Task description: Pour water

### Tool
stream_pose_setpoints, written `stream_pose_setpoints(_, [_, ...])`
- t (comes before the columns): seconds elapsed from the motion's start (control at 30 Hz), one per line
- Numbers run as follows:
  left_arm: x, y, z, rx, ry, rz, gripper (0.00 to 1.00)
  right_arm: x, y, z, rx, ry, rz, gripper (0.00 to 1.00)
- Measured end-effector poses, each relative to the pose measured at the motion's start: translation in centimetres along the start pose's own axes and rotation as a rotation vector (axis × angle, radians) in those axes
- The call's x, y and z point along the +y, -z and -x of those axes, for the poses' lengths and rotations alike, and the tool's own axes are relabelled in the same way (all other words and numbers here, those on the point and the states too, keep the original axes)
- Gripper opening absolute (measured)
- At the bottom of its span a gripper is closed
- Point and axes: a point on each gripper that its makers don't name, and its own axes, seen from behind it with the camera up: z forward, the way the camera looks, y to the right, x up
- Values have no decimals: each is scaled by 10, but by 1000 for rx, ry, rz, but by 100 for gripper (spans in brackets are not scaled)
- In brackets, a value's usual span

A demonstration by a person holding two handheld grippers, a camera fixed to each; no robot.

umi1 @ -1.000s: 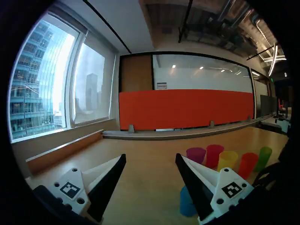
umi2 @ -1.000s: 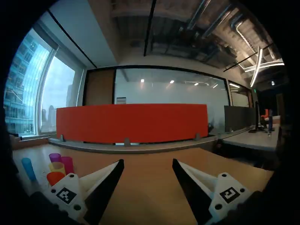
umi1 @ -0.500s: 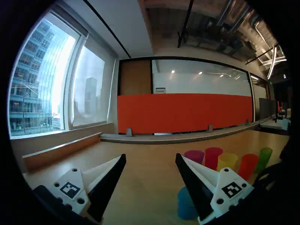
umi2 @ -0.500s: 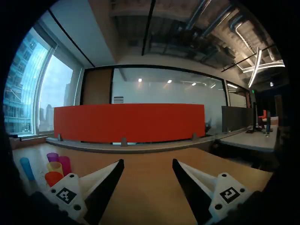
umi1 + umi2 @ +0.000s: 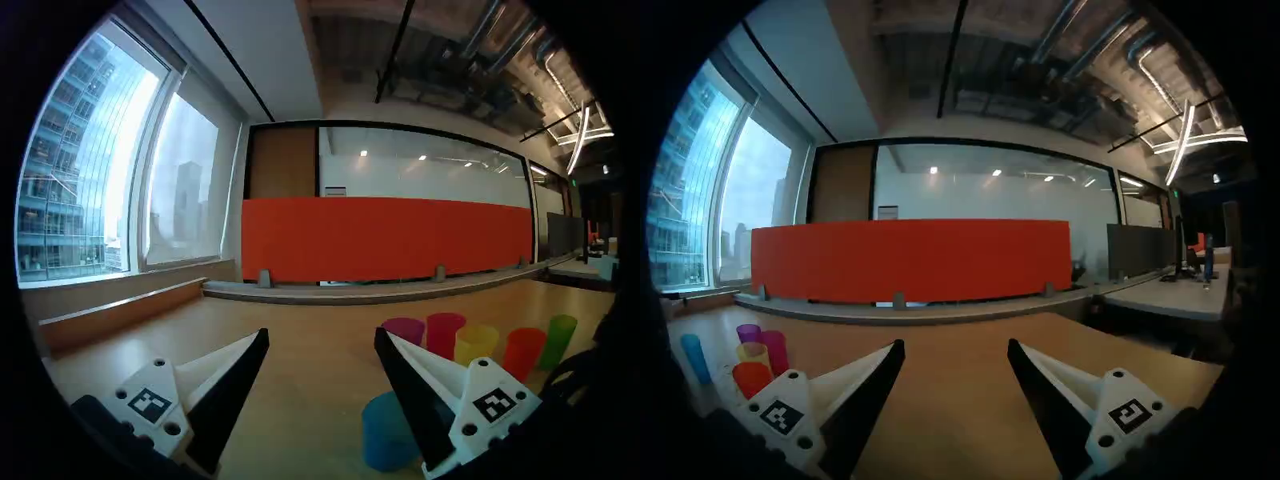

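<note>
Both grippers low over the light wooden table [image 5: 312, 384], cups standing on it.
Left gripper [image 5: 321, 334]: fingers spread apart; blue translucent plastic cup [image 5: 382, 432] just beside its right finger, partly behind it. Row of purple, pink, yellow, orange and green plastic cups [image 5: 476, 342] stands beyond. Right gripper [image 5: 955, 346]: fingers likewise apart, cups at far left of right gripper view.

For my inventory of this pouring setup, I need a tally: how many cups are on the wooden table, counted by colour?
blue cup: 1
purple cup: 1
pink cup: 1
yellow cup: 1
orange cup: 1
green cup: 1
Total: 6 cups
</note>
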Motion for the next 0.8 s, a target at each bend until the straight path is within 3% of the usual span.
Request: stream_pose_setpoints(0.8, [6,-4,14,-36,-7,9,98,5,3,-2,6,-3,-1,100])
